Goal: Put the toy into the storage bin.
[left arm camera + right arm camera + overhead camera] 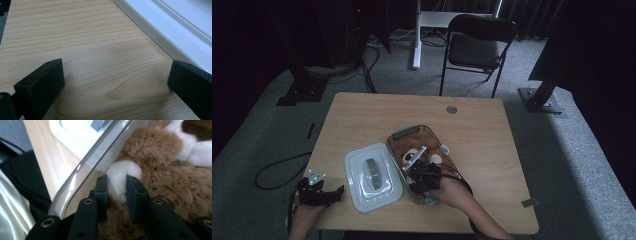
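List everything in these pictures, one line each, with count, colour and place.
table: one, light wood, centre.
clear bin: one, transparent, on the table right of centre.
plush toy: one, brown and white, inside the clear bin.
lid: one, white with a grey handle, flat on the table left of the bin.
folding chair: one, black, on the carpet beyond the table.
cable: one, black, on the floor at left.
left gripper: one, black, fingers open, by the lid.
right gripper: one, black, fingers shut on a white part of the plush toy.
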`<action>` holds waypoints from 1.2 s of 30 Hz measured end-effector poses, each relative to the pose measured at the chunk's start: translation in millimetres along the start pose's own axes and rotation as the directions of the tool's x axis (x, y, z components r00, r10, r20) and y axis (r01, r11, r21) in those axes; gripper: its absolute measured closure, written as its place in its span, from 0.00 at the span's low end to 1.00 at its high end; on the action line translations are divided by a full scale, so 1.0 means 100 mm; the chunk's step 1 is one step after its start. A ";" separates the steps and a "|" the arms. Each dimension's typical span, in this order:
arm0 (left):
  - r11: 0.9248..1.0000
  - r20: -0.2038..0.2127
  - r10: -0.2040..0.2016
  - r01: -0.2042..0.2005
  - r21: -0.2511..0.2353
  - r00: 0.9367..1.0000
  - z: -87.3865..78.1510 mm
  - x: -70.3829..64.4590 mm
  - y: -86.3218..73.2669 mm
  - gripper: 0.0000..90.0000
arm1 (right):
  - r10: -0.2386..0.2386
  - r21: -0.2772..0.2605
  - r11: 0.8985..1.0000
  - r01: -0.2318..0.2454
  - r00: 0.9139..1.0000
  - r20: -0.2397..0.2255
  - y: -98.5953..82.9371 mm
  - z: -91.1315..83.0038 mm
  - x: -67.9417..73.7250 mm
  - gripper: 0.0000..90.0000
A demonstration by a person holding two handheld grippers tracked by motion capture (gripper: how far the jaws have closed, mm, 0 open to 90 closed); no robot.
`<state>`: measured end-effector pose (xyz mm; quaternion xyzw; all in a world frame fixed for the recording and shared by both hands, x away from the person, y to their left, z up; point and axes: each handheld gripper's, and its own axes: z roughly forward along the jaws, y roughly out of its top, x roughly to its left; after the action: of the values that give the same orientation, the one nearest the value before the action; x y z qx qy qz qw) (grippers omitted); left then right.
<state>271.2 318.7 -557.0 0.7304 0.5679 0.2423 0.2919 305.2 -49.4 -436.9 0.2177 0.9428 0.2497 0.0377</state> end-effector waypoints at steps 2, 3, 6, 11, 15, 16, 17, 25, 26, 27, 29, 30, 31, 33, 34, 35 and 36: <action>1.000 0.000 -0.001 0.001 -0.001 1.000 0.00 0.00 0.00 0.02 | 0.028 -0.050 0.998 -0.030 0.999 -0.040 -0.02 -0.12 -0.04 0.73; 1.000 0.000 -0.001 0.001 -0.001 1.000 0.00 0.00 0.00 0.02 | 0.028 -0.050 0.998 -0.030 0.999 -0.040 -0.02 -0.12 -0.04 0.73; 1.000 0.000 -0.001 0.001 -0.001 1.000 0.00 0.00 0.00 0.02 | 0.049 -0.096 0.994 -0.056 0.996 -0.074 -0.05 -0.24 -0.08 0.67; 1.000 0.000 -0.001 0.001 -0.002 1.000 0.00 0.00 0.00 0.02 | 0.179 -0.258 0.952 -0.165 0.983 0.032 -0.15 -0.64 -0.47 0.71; 1.000 0.000 -0.001 0.001 -0.002 1.000 0.00 0.00 0.00 0.02 | 0.255 -0.281 0.933 -0.226 0.965 0.070 -0.17 -0.68 -0.75 0.78; 1.000 0.000 -0.001 0.001 -0.002 1.000 0.00 0.00 0.00 0.02 | 0.265 -0.277 0.931 -0.237 0.962 0.069 -0.17 -0.67 -0.81 0.78; 1.000 0.000 -0.001 0.001 -0.002 1.000 0.00 0.00 0.00 0.02 | 0.279 -0.278 0.927 -0.252 0.958 0.061 -0.17 -0.65 -0.86 0.79; 1.000 0.000 -0.001 0.001 -0.002 1.000 0.00 0.00 0.00 0.02 | 0.308 -0.220 0.933 -0.287 0.949 0.070 -0.04 -0.37 -1.01 0.81; 1.000 0.000 -0.001 0.001 -0.002 1.000 0.00 0.00 0.00 0.02 | 0.309 -0.203 0.935 -0.289 0.948 0.075 -0.02 -0.32 -1.02 0.82; 1.000 0.001 -0.001 0.001 -0.002 1.000 0.00 0.00 0.00 0.02 | 0.311 -0.185 0.938 -0.292 0.947 0.084 0.00 -0.27 -1.03 0.82; 1.000 0.001 -0.001 0.001 -0.002 1.000 0.00 0.00 0.00 0.02 | 0.296 -0.136 0.950 -0.280 0.948 0.118 0.04 -0.15 -1.03 0.82; 1.000 0.001 -0.001 0.001 -0.002 1.000 0.00 0.00 0.00 0.02 | 0.283 -0.116 0.956 -0.268 0.949 0.140 0.07 -0.10 -1.02 0.82; 1.000 0.001 0.000 0.000 -0.002 1.000 0.00 0.00 0.00 0.02 | 0.269 -0.106 0.961 -0.254 0.948 0.168 0.09 -0.07 -1.00 0.82; 1.000 0.001 0.000 0.000 -0.002 1.000 0.00 0.00 0.00 0.02 | 0.256 -0.083 0.966 -0.244 0.946 0.198 0.14 -0.06 -0.98 0.82; 1.000 0.001 0.000 0.000 -0.002 1.000 0.00 0.00 0.00 0.02 | 0.242 -0.070 0.970 -0.232 0.947 0.212 0.15 -0.04 -0.97 0.81; 1.000 0.002 0.000 0.000 -0.002 1.000 0.00 0.00 0.00 0.02 | 0.241 -0.070 0.970 -0.231 0.946 0.217 0.16 -0.04 -0.96 0.80; 1.000 0.002 0.001 -0.001 -0.002 1.000 0.00 0.00 0.00 0.02 | 0.248 -0.075 0.969 -0.238 0.946 0.209 0.16 -0.05 -0.96 0.77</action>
<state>271.1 318.7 -557.1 0.7305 0.5671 0.2423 0.2932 396.8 -80.1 -428.7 0.3570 0.8927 0.2500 0.1144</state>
